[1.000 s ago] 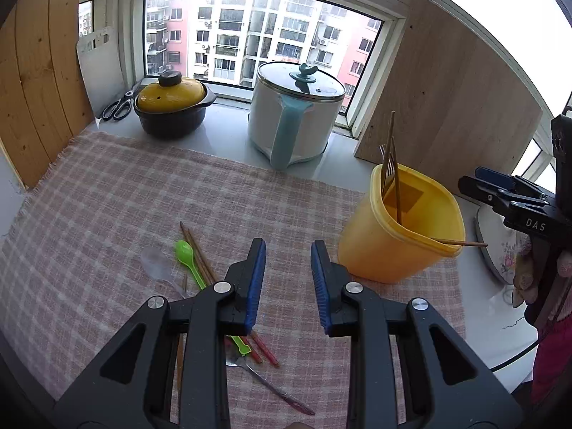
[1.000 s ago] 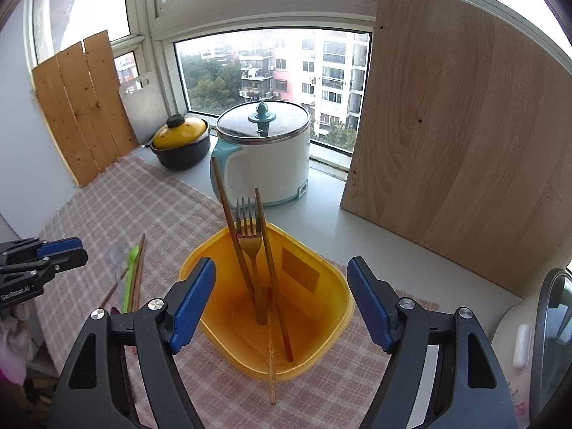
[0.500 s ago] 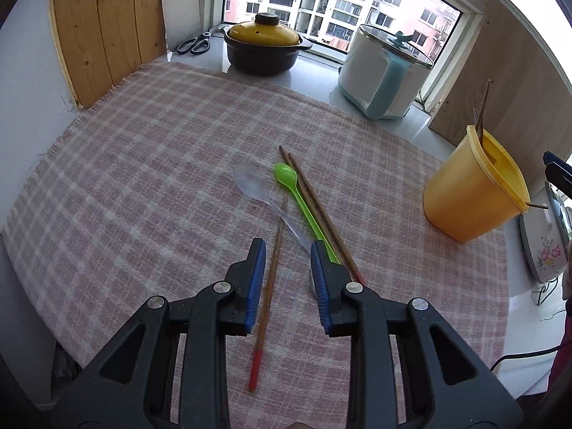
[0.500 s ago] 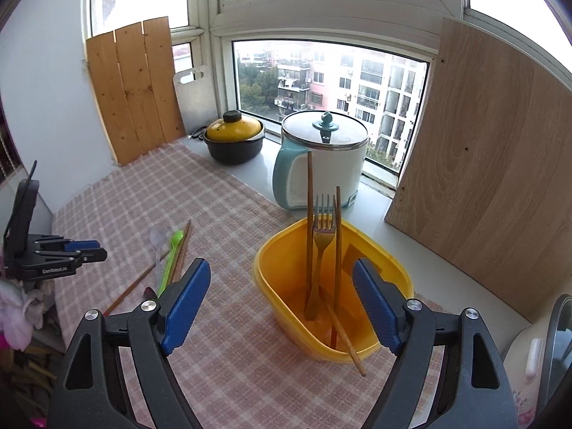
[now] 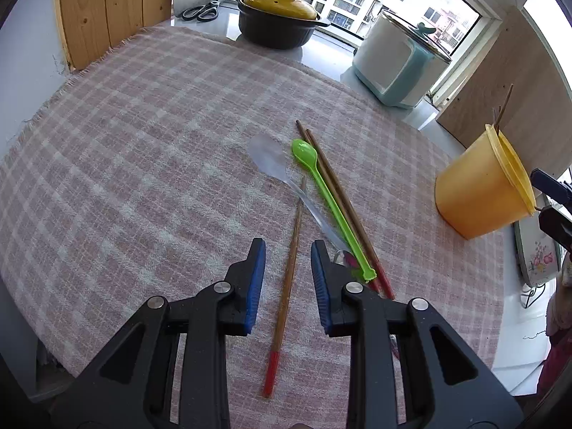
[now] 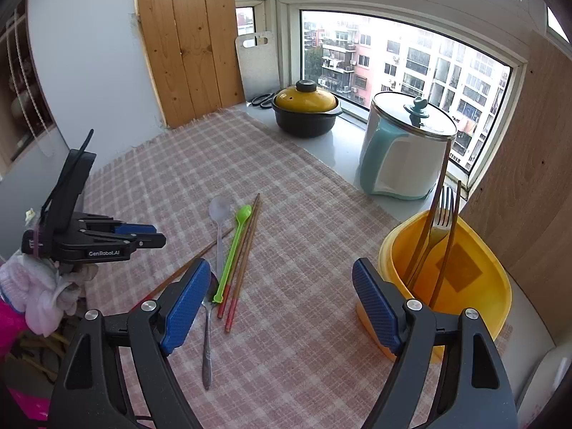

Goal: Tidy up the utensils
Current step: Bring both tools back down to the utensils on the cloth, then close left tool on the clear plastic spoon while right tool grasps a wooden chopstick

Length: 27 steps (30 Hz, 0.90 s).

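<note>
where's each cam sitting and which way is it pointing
Left wrist: on the left gripper, angled down at the checked cloth; its fingers straddle a lone chopstick.
Right wrist: on the right gripper, facing the window; its open fingers frame the yellow bin, and the left gripper shows at left.
Shared: green spoon, yellow-lidded pot.

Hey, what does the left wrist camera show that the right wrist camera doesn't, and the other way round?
Only the left wrist view shows the lone chopstick lying between the left gripper and its fingers, untouched, jaws open.

Only the right wrist view shows the fork standing inside the yellow bucket, the metal spoon laid out whole, and the wide-open right gripper.

Both show the green spoon, clear spoon, chopstick pair, checked cloth, yellow-lidded pot and white cooker.
</note>
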Motion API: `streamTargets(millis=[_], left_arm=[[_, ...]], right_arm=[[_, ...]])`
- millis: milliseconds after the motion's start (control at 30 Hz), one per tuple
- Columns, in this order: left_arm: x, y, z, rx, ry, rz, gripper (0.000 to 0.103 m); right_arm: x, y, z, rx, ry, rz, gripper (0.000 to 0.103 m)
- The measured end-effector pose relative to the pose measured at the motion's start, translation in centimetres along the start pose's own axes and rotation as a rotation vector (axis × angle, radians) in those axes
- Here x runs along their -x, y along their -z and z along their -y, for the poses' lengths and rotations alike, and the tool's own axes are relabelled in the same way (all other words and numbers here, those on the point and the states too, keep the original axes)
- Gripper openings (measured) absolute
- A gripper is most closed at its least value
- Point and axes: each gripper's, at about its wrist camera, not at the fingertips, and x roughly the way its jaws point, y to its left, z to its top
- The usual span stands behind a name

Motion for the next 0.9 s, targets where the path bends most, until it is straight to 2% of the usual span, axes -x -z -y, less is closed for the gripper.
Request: streamTargets(millis=[133,367,500,567,700,767,900], left_arm=[[-1.0,-1.7,-1.3,-0.003,0.0,-0.003,0.025],[-3.3,-4.6,-3.9,0.004,0.042,-0.034,0.025],[-4.9,-6.0,-5.0,0.01,0.069,-0.054,0.025],[-5.6,-6.6,-5.4,0.011,0.081,-0.062,0.025],[-6.8,-7.5,-5.6,-0.01,0.109,-0.082,0.025],[-7.4,-7.8,-5.5,-0.024,0.124,-0.096,0.025],[-8.4,-8.3,-5.4,-0.038,0.139,-0.112,0.025]], right_arm=[[-2.5,-0.4,-1.0,-0.026,-0.018,-0.055,0.078],[-7.3,-1.0,-2.5,-0.093,-0.058,-0.165,0.055],[-10.1,-1.4,-3.0,-0.112,-0.053,-0.233,0.046],[-11.6,-1.4,-2.9,-0.145,-0.068,-0.275,0.037],[-14.3,-1.3,-2.6,-0.195,-0.083,-0.335,0.032],[-15.5,-1.3,-2.3,-0.224,-0.085,-0.362,0.025],[-17.3,-1.4,-1.7,-0.273,-0.095,-0.398,0.023]])
